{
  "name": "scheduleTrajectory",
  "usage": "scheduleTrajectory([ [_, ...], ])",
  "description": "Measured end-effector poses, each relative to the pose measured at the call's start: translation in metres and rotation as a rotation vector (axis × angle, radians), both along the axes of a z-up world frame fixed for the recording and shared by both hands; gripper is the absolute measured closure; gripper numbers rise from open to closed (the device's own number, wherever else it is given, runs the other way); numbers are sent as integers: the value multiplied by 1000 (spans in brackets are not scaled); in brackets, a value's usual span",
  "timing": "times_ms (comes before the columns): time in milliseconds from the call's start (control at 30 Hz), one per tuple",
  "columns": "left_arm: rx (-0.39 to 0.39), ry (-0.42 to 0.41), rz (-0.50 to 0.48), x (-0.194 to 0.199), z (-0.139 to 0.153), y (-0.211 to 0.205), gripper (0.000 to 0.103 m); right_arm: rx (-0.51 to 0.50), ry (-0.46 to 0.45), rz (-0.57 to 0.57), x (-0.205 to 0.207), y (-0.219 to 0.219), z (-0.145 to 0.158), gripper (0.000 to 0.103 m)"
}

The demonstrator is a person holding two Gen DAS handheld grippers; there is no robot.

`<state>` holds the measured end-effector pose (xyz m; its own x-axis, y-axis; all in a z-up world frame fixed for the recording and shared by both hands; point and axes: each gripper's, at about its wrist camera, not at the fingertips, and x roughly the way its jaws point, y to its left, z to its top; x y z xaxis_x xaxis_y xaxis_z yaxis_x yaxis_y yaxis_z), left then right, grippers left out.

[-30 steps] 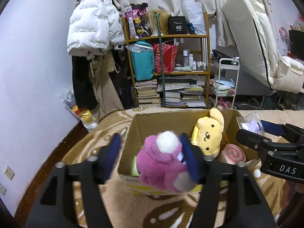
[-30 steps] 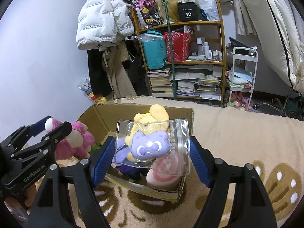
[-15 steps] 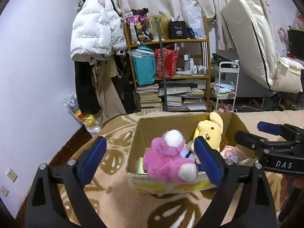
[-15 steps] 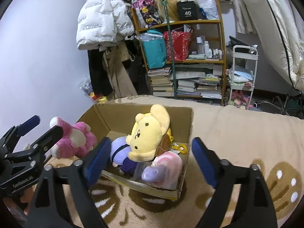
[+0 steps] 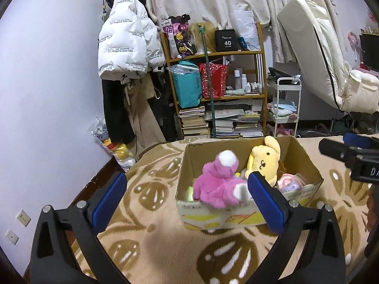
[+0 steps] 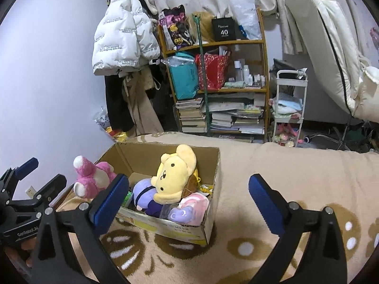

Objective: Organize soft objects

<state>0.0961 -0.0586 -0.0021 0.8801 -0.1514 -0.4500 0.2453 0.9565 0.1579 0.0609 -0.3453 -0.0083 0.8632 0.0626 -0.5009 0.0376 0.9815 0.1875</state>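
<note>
Both the left hand-held gripper [image 5: 187, 197] and the right hand-held gripper [image 6: 188, 195] gape wide, empty. At centre frame, one cardboard box [image 6: 214, 177] holds one yellow plush [image 6: 174, 177] upright and one pink plush [image 5: 219, 184] draped over its rim.

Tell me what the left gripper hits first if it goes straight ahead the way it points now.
Probably the pink plush, which hangs over the near rim of the box. It sits just ahead of the open left gripper, toward its right finger. Depth is unclear; the box's front wall may come first.
</note>
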Motion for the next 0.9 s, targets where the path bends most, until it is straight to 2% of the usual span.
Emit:
scheduleTrajectory([
  [400,-18,-15,-23,-33,11,15,2,-20,-50,-36,-36,-2,18,0],
  [900,-35,-7,13,-61,20,39,2,-10,-96,-38,-72,0,35,0],
])
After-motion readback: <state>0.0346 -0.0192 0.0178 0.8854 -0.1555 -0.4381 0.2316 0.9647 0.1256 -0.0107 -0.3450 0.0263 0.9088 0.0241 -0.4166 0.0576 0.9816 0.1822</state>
